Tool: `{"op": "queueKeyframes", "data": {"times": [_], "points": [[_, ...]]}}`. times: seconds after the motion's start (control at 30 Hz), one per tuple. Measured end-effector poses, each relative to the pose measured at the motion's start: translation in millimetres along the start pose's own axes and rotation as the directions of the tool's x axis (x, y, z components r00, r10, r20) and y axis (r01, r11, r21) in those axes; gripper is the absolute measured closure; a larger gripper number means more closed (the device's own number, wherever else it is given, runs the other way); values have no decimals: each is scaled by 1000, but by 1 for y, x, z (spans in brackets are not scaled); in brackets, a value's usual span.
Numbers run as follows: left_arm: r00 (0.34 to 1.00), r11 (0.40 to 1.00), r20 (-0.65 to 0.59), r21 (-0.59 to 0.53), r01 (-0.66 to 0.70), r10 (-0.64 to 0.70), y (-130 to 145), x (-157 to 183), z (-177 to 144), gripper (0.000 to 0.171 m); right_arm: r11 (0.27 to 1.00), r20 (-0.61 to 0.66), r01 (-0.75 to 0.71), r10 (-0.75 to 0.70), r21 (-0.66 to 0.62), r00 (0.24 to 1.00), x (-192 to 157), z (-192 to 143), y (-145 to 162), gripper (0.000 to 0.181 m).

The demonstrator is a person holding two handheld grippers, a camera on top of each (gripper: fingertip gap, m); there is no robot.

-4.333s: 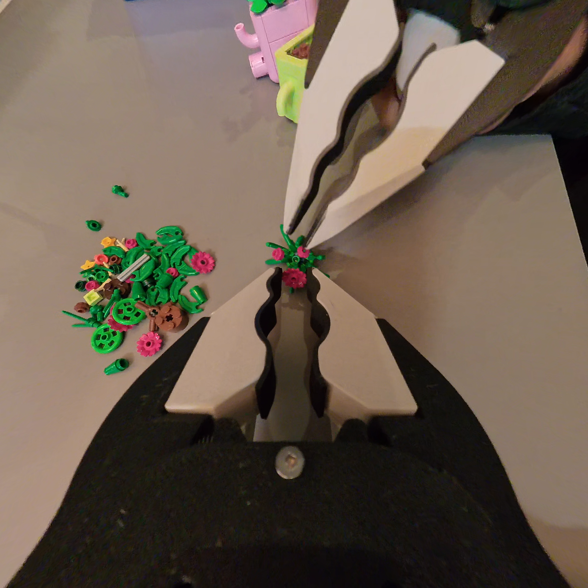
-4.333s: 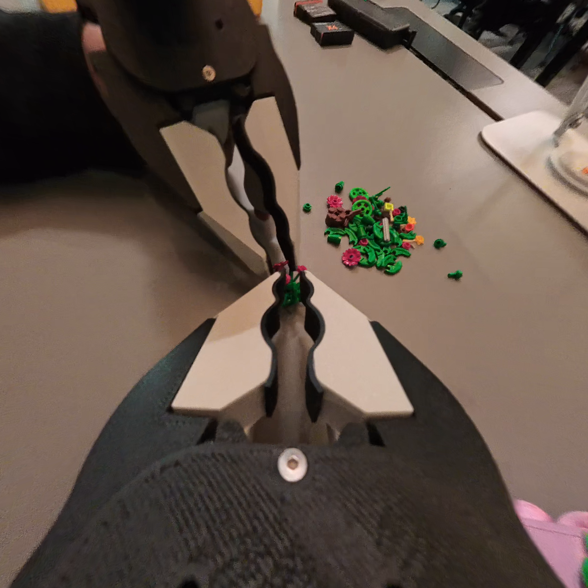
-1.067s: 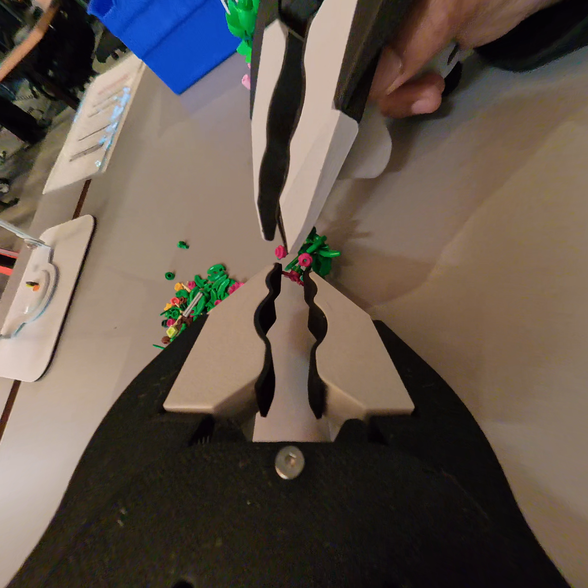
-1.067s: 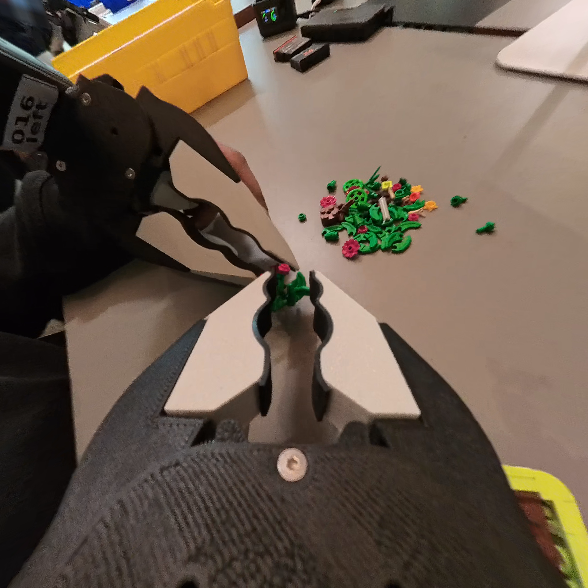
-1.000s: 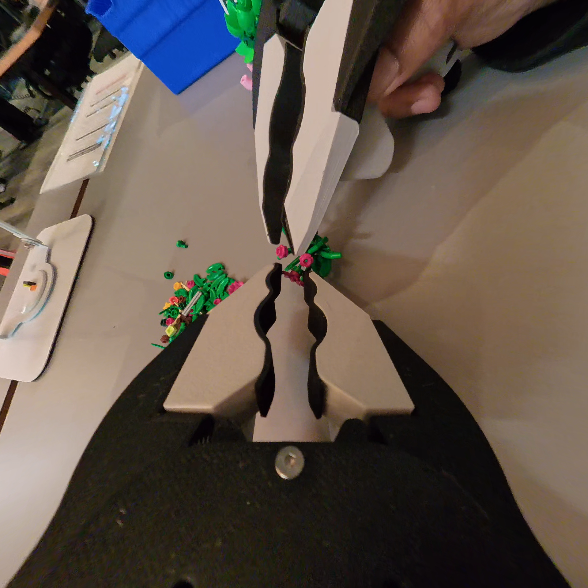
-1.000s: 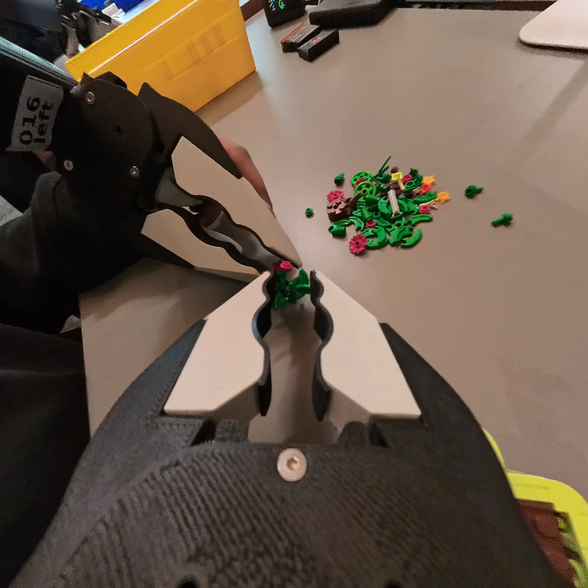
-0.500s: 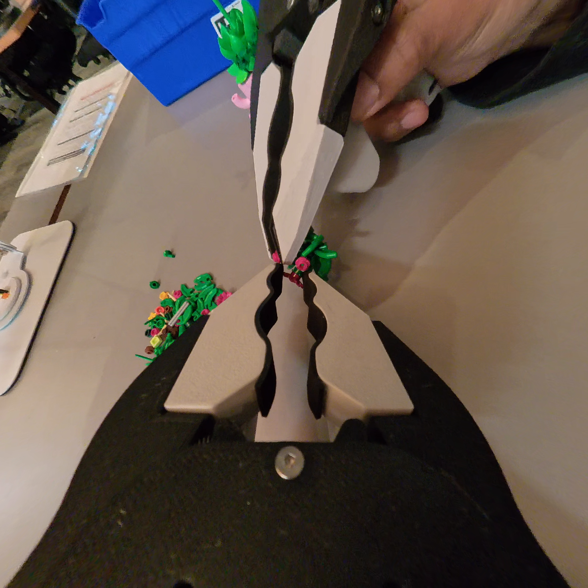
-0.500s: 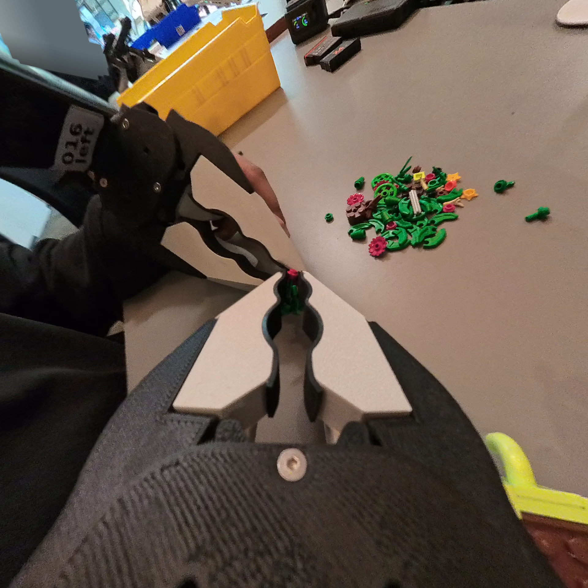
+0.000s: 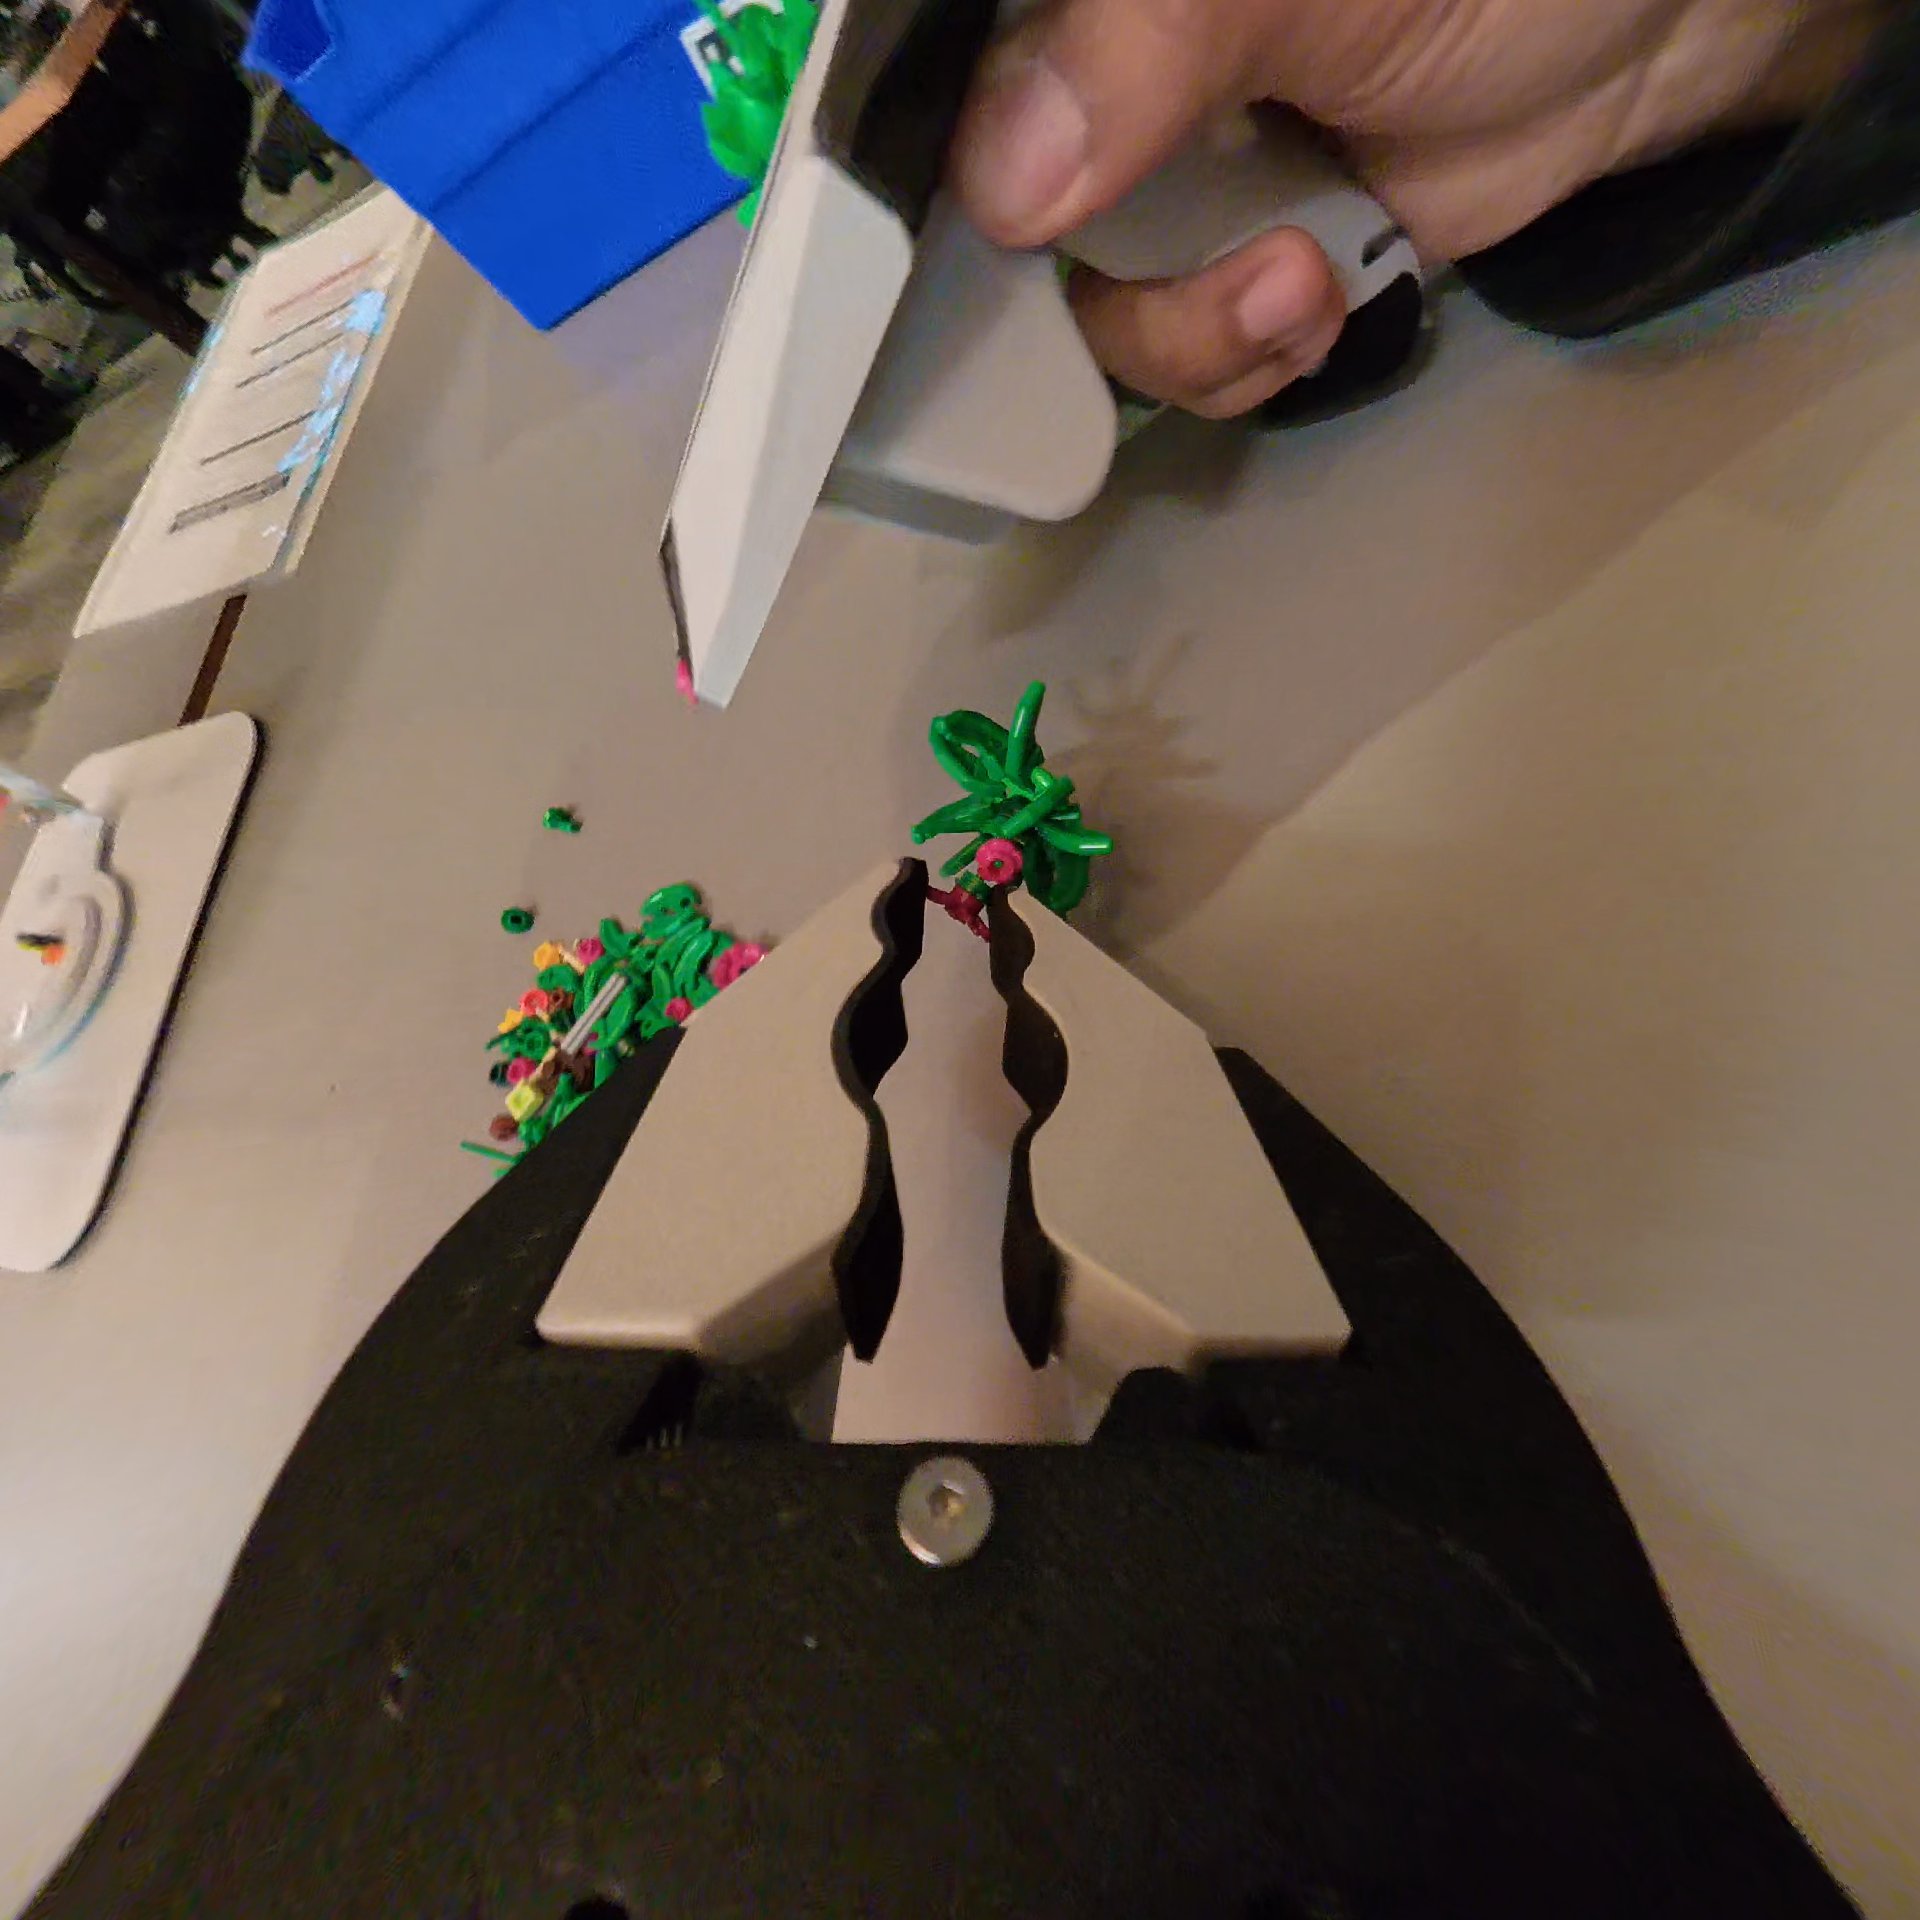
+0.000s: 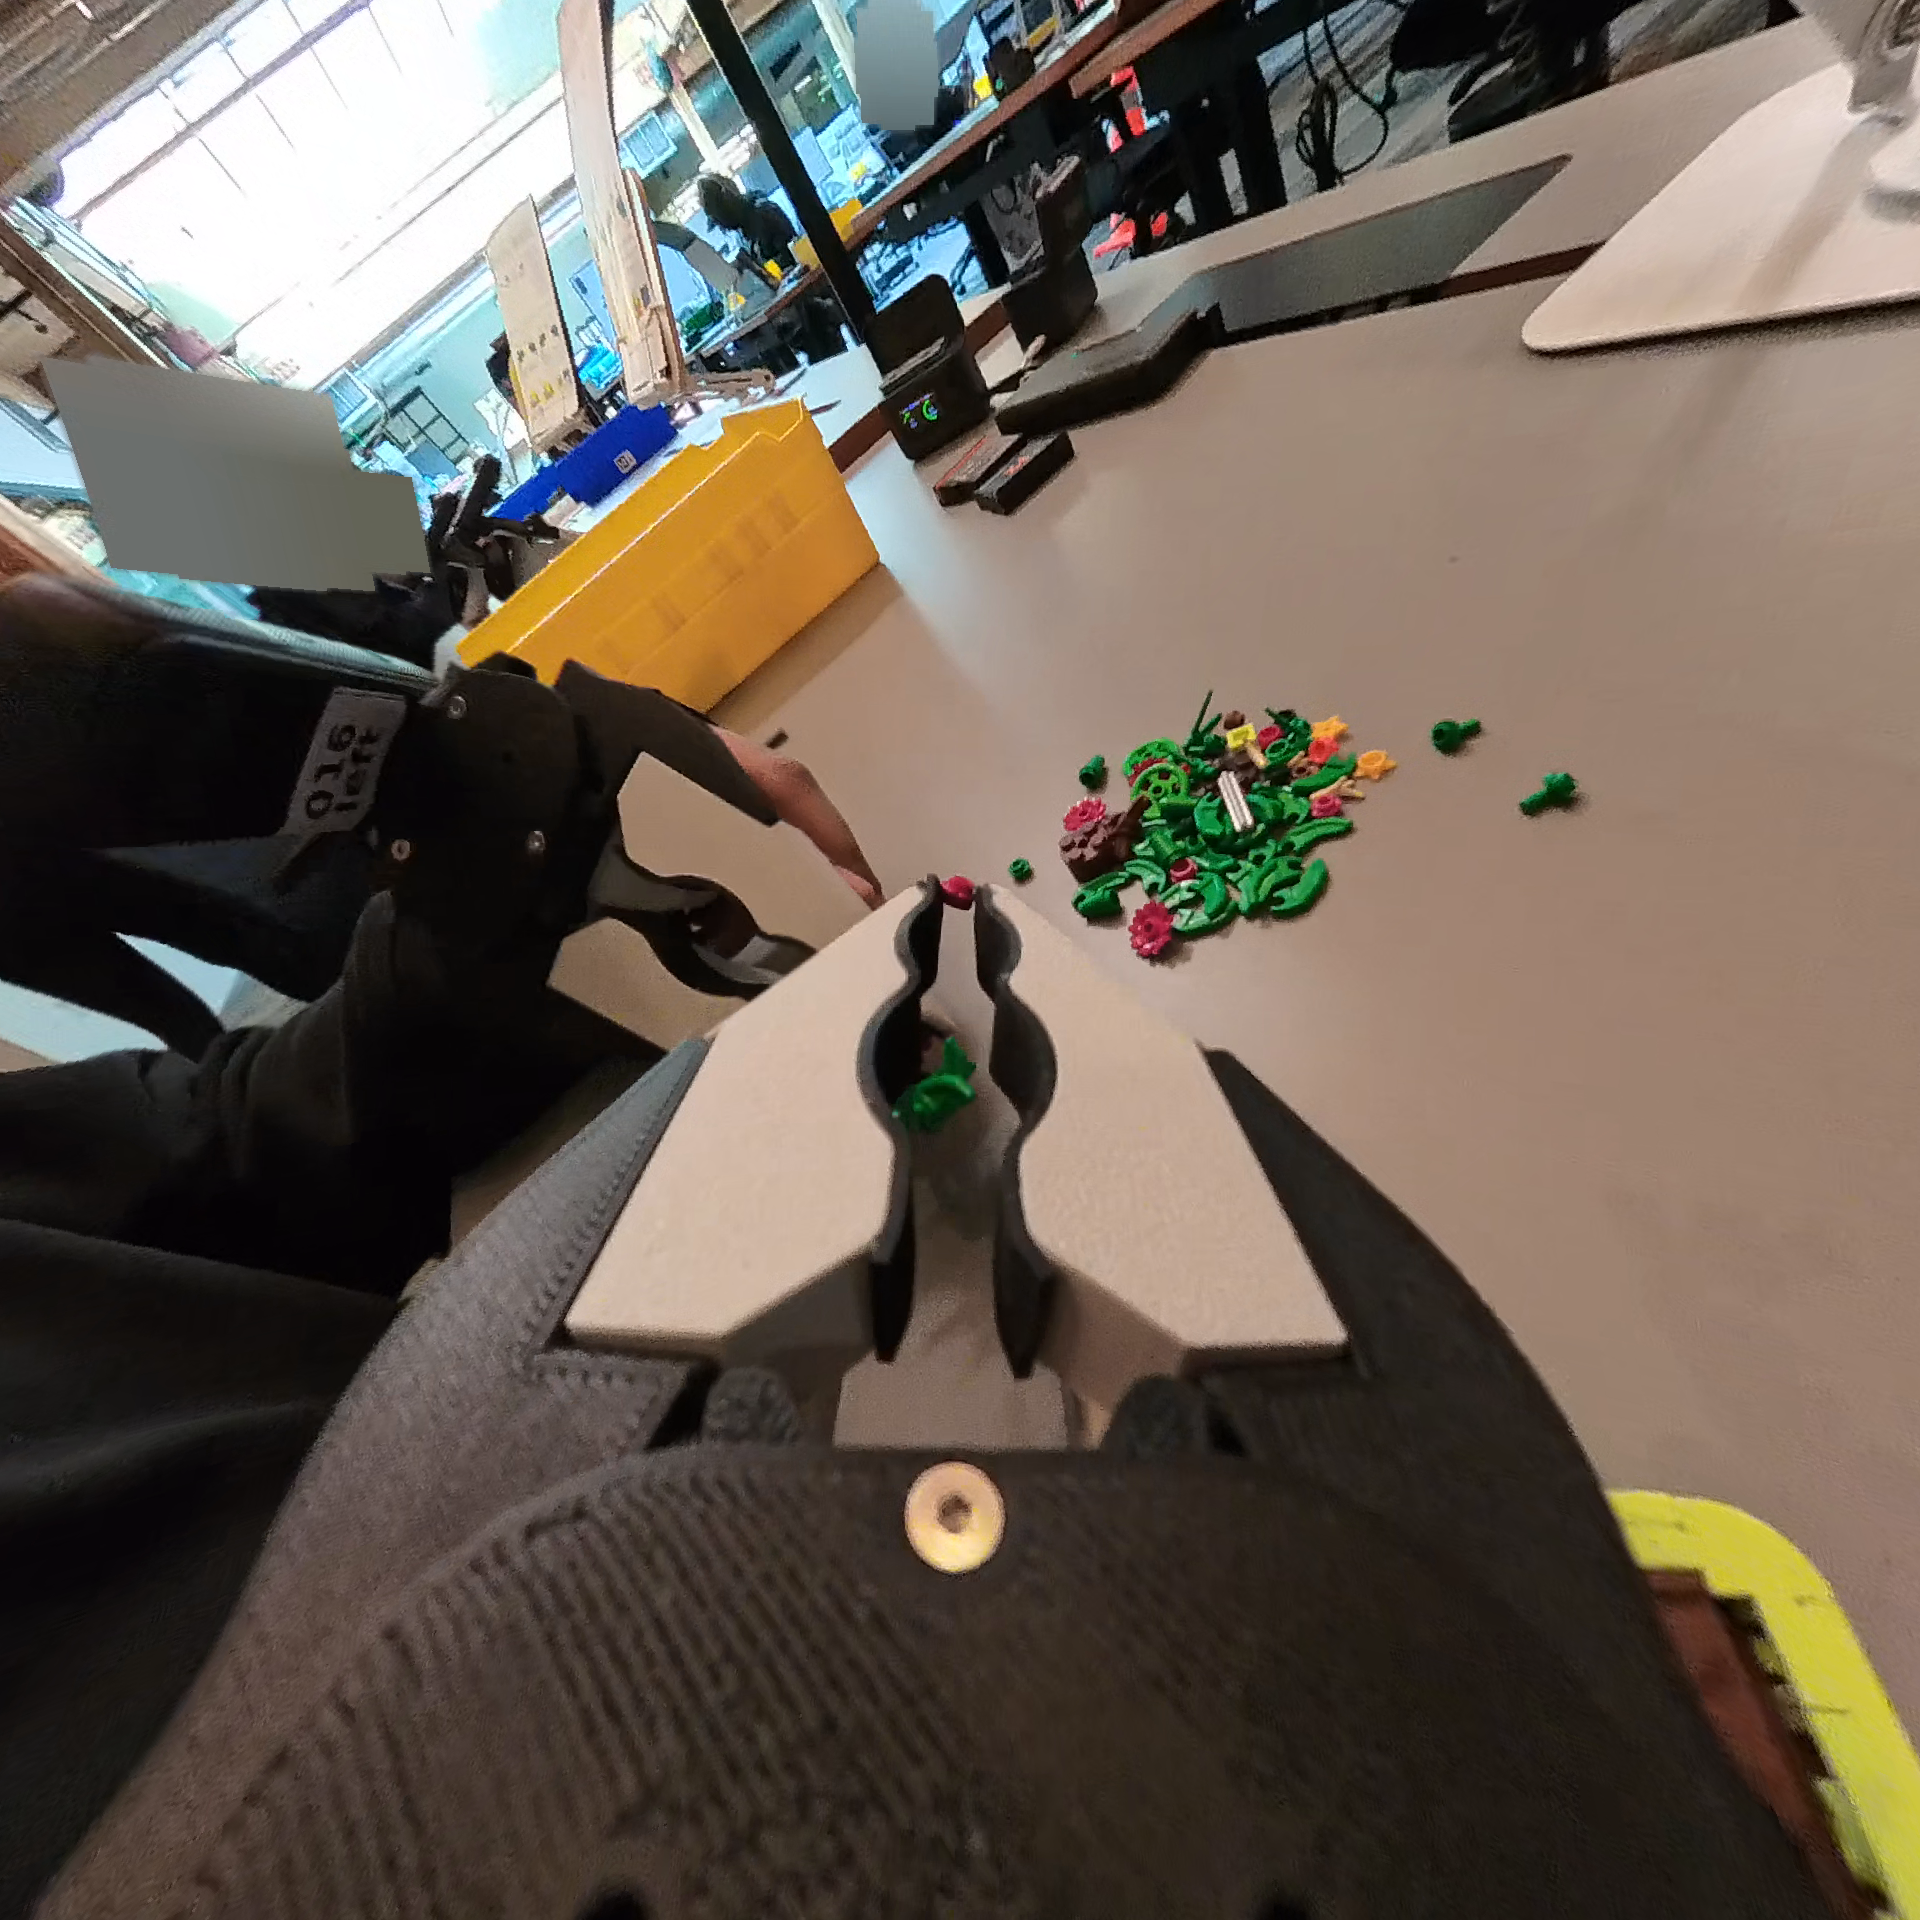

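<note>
Green sprig (image 9: 1003, 805) at left gripper (image 9: 954, 896), grip unclear; right gripper (image 10: 958, 894) pinches pink bud (image 10: 958, 889)

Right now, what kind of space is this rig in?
Probably a shared workshop or lab: rows of long work tables run toward big windows, storage bins sit on the grey table, and loose toy flower pieces lie in a pile.

A blue bin (image 9: 540, 156) and yellow bin (image 10: 707, 561) on the table (image 10: 1558, 1039).
</note>
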State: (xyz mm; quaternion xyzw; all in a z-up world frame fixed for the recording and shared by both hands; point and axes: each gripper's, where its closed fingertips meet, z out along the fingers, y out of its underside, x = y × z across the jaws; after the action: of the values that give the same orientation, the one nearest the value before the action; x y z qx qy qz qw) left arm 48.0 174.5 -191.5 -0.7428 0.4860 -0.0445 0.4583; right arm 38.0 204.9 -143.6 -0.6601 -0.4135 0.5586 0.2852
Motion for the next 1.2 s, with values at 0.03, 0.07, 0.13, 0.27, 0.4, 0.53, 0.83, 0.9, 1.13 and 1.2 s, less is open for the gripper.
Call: {"op": "queueKeyframes", "data": {"times": [0.03, 0.07, 0.13, 0.27, 0.4, 0.53, 0.83, 0.9, 1.13, 1.2], "points": [[1000, 1000, -2, 3, 14, -14, 3, -3, -2, 163, 1000, -15, 16, -16, 9, 1000, 1, 2, -2, 177], [1000, 1000, -9, 5, 22, -22, 4, -4, -4, 163, 999, -56, 50, -49, 16, 997, 5, 4, -5, 177], [999, 999, -25, 11, 31, -30, 6, -4, -7, 163, 989, -186, 149, -148, -6, 971, 18, 9, -9, 177], [999, 998, 10, -24, 51, -50, 18, -16, -16, 163, 959, -316, 242, -277, -145, 907, 36, 33, -10, 177], [994, 995, 54, -24, 94, -92, 28, -29, -26, 163, 917, -314, 255, -350, -306, 882, 52, 61, 4, 176], [989, 999, 146, -27, 31, -27, 26, -41, -32, 163, 900, -314, 248, -367, -359, 875, 62, 71, 13, 176], [985, 998, 166, -53, 46, -37, 32, -45, -29, 163, 949, -254, 248, -294, -196, 921, 39, 65, -5, 158], [980, 998, 194, -41, 46, -37, 32, -49, -31, 164, 950, -197, 293, -308, -105, 931, 19, 58, -14, 155], [936, 991, 334, 115, 76, -110, 13, -75, -49, 164, 903, -106, 405, -392, 142, 914, -30, 28, -41, 141], [926, 981, 344, 168, 101, -154, 8, -80, -53, 164, 886, -131, 446, -431, 125, 893, -30, 27, -39, 145]]}}
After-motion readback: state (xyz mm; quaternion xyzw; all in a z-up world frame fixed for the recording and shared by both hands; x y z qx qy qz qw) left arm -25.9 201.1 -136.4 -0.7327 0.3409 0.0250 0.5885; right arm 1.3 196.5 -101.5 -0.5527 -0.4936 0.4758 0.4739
